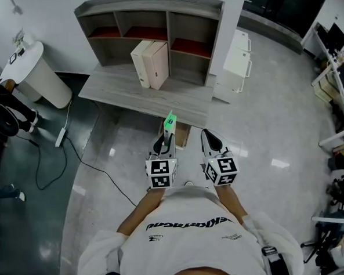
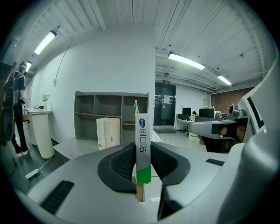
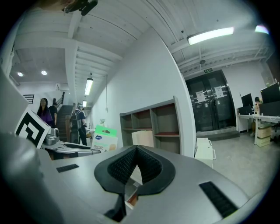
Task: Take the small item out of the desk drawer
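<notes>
Between clenched jaws of left gripper (image 2: 142, 151) — slim white box (image 2: 143, 131), green-ended, upright — right gripper (image 3: 136, 151) jaws together

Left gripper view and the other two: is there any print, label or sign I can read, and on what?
Nothing reads clearly enough to quote.
On the small box in the left claw: blue oval logo and dark lettering down its edge, blurred.
On the shirt: dark lettering, upside down, illegible.
On the sign above the doors: too small.
</notes>
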Action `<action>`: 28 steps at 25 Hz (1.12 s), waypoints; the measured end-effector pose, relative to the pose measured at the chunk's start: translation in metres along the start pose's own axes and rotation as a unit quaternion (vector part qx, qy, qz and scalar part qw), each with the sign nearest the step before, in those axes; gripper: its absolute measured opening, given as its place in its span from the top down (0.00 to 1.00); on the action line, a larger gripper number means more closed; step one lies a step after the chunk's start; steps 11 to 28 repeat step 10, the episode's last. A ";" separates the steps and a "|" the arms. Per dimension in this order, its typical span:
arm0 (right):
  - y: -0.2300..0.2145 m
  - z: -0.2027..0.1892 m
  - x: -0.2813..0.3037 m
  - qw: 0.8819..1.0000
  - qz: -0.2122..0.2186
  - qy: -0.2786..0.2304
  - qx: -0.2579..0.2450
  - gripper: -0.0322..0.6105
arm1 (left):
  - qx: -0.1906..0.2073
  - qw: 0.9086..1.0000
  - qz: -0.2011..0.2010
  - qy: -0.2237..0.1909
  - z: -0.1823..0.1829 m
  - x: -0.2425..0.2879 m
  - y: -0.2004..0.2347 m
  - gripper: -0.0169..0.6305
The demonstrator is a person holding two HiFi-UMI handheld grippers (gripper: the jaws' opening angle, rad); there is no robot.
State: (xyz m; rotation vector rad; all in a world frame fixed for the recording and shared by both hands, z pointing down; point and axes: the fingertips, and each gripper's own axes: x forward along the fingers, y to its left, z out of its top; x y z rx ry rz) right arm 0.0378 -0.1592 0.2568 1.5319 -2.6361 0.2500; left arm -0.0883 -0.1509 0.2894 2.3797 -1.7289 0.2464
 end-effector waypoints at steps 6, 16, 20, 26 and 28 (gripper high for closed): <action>-0.005 -0.002 -0.002 1.000 -0.003 0.002 0.004 0.90 | 0.001 1.000 0.000 0.001 -0.002 0.001 -0.004 0.82; -0.010 -0.001 0.001 1.000 -0.003 -0.001 0.002 0.90 | 0.001 1.000 0.009 -0.008 0.003 0.005 -0.002 0.82; -0.010 -0.001 0.001 1.000 -0.003 -0.001 0.002 0.90 | 0.001 1.000 0.009 -0.008 0.003 0.005 -0.002 0.82; -0.010 -0.001 0.001 1.000 -0.003 -0.001 0.002 0.90 | 0.001 1.000 0.009 -0.008 0.003 0.005 -0.002 0.82; -0.010 -0.001 0.001 1.000 -0.003 -0.001 0.002 0.90 | 0.001 1.000 0.009 -0.008 0.003 0.005 -0.002 0.82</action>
